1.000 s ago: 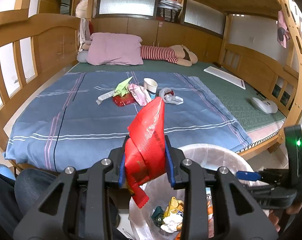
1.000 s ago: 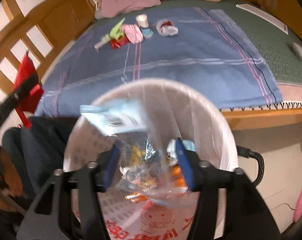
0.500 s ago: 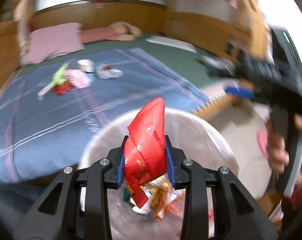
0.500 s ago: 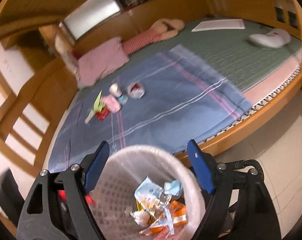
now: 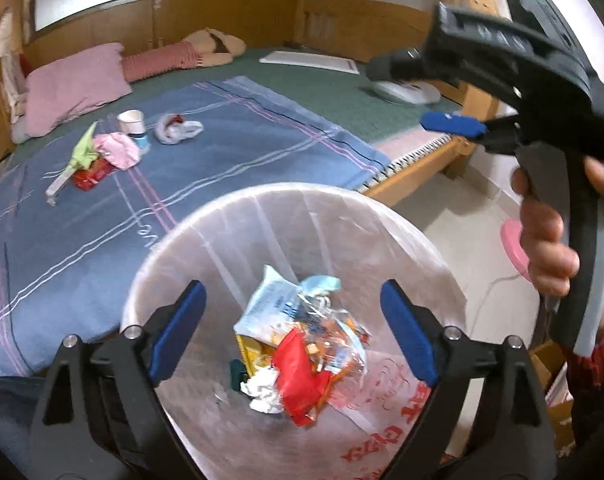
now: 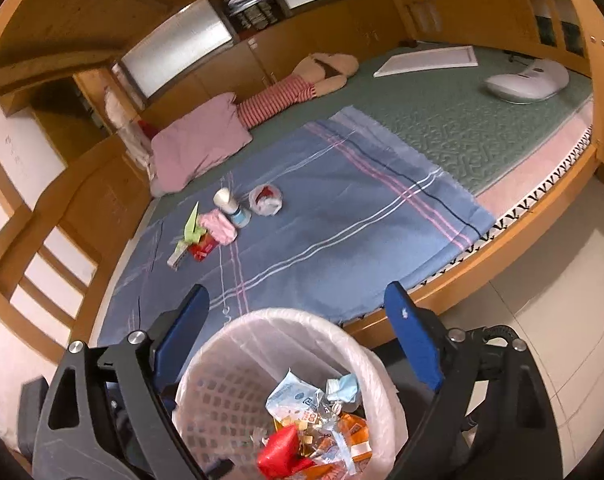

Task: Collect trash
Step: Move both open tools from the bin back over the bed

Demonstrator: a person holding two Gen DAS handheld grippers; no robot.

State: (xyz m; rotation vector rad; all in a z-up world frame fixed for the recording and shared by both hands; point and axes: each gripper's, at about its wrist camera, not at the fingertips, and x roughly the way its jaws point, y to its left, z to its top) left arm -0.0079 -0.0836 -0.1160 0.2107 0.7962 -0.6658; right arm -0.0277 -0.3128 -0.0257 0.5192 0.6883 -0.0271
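A white lined trash bin (image 5: 206, 224) (image 6: 238, 332) stands by the bed, holding several wrappers. A red snack wrapper (image 5: 298, 376) (image 6: 280, 454) lies on top of them. My left gripper (image 5: 292, 328) is open and empty above the bin. My right gripper (image 6: 298, 336) is open and empty over the bin's far rim; it also shows in the left wrist view (image 5: 454, 124). More trash lies on the blue blanket (image 6: 334, 216): a green wrapper (image 6: 192, 226), a pink wrapper (image 6: 218, 230), a red packet (image 6: 202, 248), a paper cup (image 6: 224, 198), a crumpled bag (image 6: 266, 200).
A pink pillow (image 6: 198, 144) and a striped plush (image 6: 286, 96) lie at the bed's head. A white device (image 6: 526, 82) and a flat white board (image 6: 426, 62) sit on the green mat. Wooden bed rails (image 6: 62, 216) run along the left. A tiled floor (image 6: 554, 312) lies to the right.
My left gripper opened and the red wrapper dropped into the bin. My right gripper, open since half a second ago, lifted back from the bin.
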